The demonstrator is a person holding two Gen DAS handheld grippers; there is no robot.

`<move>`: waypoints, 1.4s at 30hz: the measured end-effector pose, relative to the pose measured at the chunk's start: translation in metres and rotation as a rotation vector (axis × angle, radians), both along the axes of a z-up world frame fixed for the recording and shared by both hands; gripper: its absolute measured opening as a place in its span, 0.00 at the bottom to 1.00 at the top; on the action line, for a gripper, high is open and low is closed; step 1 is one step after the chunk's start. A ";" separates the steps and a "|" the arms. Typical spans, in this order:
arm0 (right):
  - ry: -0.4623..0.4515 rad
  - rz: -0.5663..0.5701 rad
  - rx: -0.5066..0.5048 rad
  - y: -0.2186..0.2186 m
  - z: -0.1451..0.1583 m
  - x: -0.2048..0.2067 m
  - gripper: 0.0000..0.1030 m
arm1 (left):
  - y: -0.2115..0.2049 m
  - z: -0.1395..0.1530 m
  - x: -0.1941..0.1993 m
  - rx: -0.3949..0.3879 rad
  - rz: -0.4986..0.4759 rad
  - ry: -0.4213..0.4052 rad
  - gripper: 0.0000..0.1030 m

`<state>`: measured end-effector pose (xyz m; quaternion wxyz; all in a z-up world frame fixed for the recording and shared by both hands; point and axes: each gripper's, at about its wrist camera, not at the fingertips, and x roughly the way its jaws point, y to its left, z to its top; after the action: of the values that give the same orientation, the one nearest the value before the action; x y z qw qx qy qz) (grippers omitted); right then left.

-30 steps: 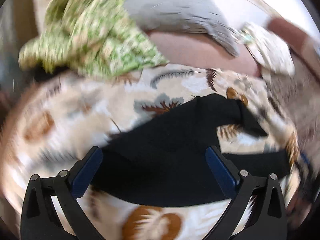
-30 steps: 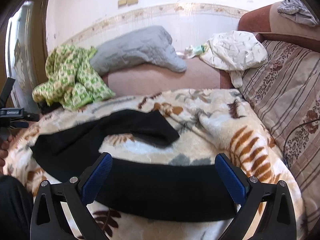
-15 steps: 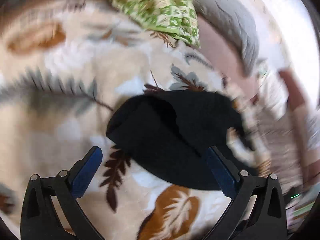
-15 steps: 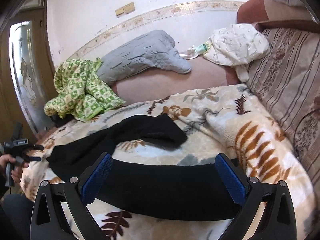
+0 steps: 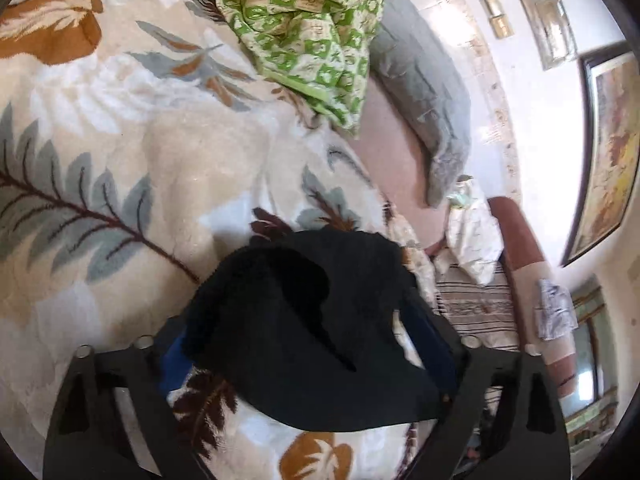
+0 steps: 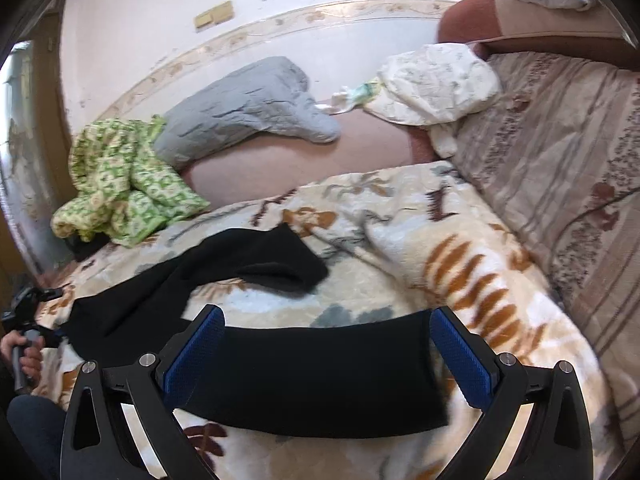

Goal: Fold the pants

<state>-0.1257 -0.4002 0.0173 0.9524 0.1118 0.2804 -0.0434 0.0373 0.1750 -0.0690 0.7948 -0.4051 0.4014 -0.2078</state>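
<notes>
Left wrist view has swung and dropped: a second ago it looked across the blanket [image 5: 120, 140] at the whole spread of the pants [image 5: 312, 320]; now it sits close over one bunched end of them, lower centre of the frame. The left gripper [image 5: 308, 356] is closing its jaws, black cloth between them, though I cannot tell if the pads press yet. Right wrist view has hardly shifted: the right gripper [image 6: 326, 350] keeps its jaws wide, straddling one leg at bottom centre, not pinching. I judge both ends are being taken up for a first fold.

Counted: one blanket, one pants, one grey pillow [image 6: 248, 100], one green cloth [image 6: 120, 184], one white bundle [image 6: 432, 80], two grippers, one hand [image 6: 20, 356].
</notes>
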 end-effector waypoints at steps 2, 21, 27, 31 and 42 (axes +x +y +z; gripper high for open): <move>0.020 -0.022 0.001 -0.005 -0.003 0.001 0.99 | 0.007 0.000 -0.003 -0.070 -0.011 -0.020 0.81; 0.128 -0.005 0.573 -0.093 -0.047 -0.026 0.89 | -0.014 -0.020 -0.007 0.138 -0.071 0.033 0.05; 0.218 0.004 0.752 -0.107 -0.071 -0.027 0.77 | -0.016 -0.016 -0.010 0.172 -0.067 0.034 0.05; 0.281 0.040 0.776 -0.104 -0.085 -0.018 0.56 | -0.016 -0.018 -0.007 0.169 -0.063 0.048 0.05; 0.307 -0.020 0.707 -0.111 -0.093 -0.011 0.06 | -0.018 -0.018 -0.016 0.205 0.011 0.056 0.04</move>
<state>-0.1369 -0.5109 -0.0758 0.8015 0.4284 0.4161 0.0305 0.0214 0.1573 -0.0867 0.8217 -0.3293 0.4404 -0.1497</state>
